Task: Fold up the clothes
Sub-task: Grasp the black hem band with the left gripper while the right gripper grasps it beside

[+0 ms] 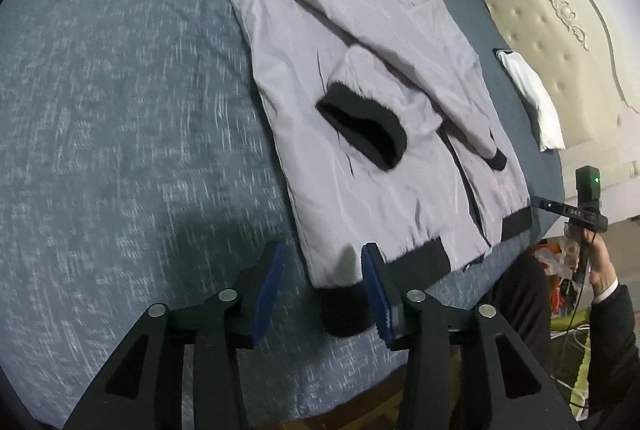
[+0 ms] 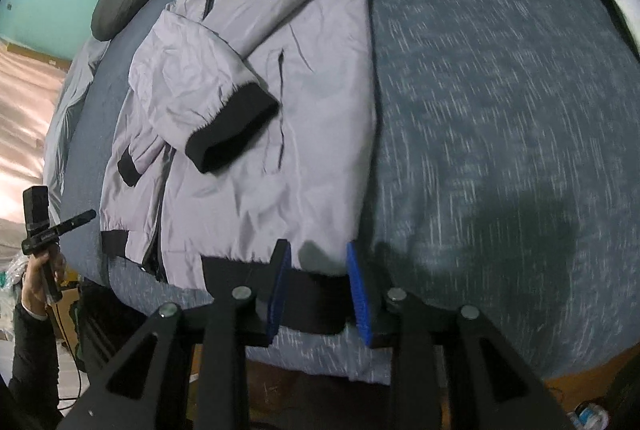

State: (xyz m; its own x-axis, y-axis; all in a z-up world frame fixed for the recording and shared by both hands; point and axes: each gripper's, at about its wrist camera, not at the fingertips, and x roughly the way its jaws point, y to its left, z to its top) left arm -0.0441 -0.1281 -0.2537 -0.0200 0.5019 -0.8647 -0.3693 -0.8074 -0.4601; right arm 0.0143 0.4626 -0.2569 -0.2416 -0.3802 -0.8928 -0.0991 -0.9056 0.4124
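Jacket first: the pale lilac, shiny nylon jacket with black knit cuffs and hem (image 1: pixel 372 77) lies flat down the middle of the left wrist frame, collar toward the top, hem toward the bottom, on the blue-grey flecked bedspread (image 1: pixel 120 109). Both sleeves are crossed in over the chest, black cuffs resting on the body, which I read as the narrowing done so the body can be folded hem to collar. My left gripper (image 1: pixel 324 286) hovers at the lower centre of its frame over one hem corner, blue pads well apart and nothing pinched between them; the lilac corner and the black hem band only show in the gap. In the right wrist view my right gripper (image 2: pixel 316 286) sits likewise at the other hem corner, jaws parted with the black hem (image 2: pixel 304 302) visible between them; I cannot tell whether the pads touch it. Placing one gripper at each corner keeps the hem level when it lifts, I judge. Further out, a white folded cloth (image 1: pixel 532 97) lies at the right edge near the cream tufted headboard (image 1: pixel 560 9), and a dark pillow (image 2: pixel 124 1) sits upper left.
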